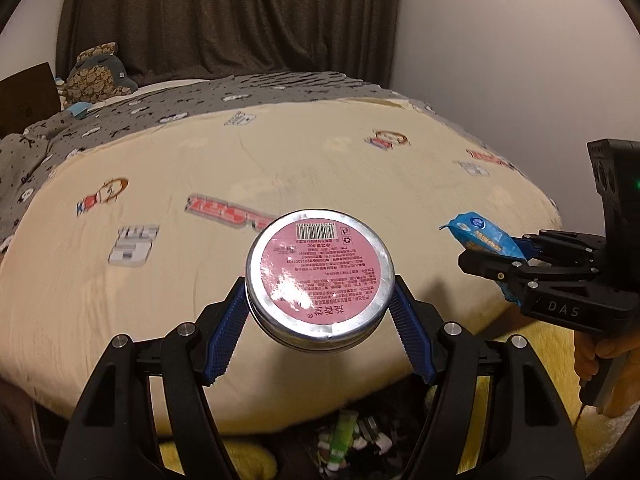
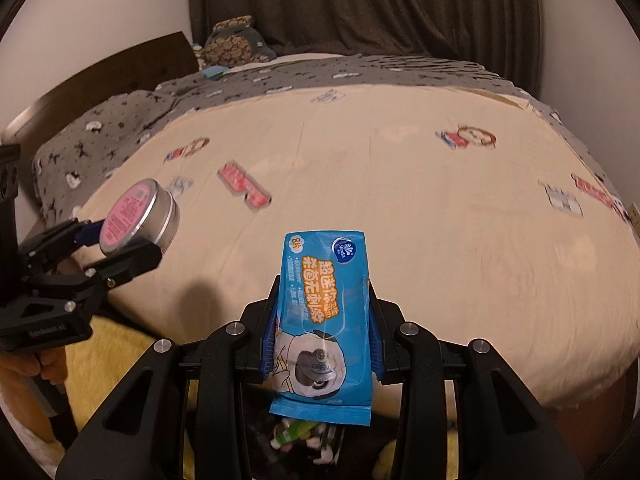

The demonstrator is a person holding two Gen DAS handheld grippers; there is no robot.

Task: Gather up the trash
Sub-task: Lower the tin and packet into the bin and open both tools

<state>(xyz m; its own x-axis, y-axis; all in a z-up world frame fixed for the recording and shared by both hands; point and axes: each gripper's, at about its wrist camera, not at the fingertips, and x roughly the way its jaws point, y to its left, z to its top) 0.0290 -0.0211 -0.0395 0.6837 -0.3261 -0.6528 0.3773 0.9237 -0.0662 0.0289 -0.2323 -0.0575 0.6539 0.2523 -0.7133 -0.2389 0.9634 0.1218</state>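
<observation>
— Silver metal with a pink label: that round tin sits squarely between the blue pads of the left gripper. How wide do the jaws stand?

— Spread about as wide as the tin itself, one pad pressed on each side of its rim, so the left gripper is clenched around it. The tin is lifted clear above the cream quilt, its labelled bottom and barcode tilted up toward the camera.

— And the other tongs?

— The right gripper is closed much narrower, grasping a flat blue wet-wipe packet. The pads pinch the packet's long edges near its lower half. Its top sticks forward over the bed, and its bottom seam hangs below the fingers.

— Where do the two stand relative to each other?

— Apart, side by side at the near edge of the bed. From the left wrist view the packet shows at the right, poking out of the right gripper. From the right wrist view the tin shows at the left in the left gripper.

— Anything under them?

— A dark container lies directly below the packet, with a green tube and small white bits inside. A yellow fluffy rug lies beside it.
</observation>
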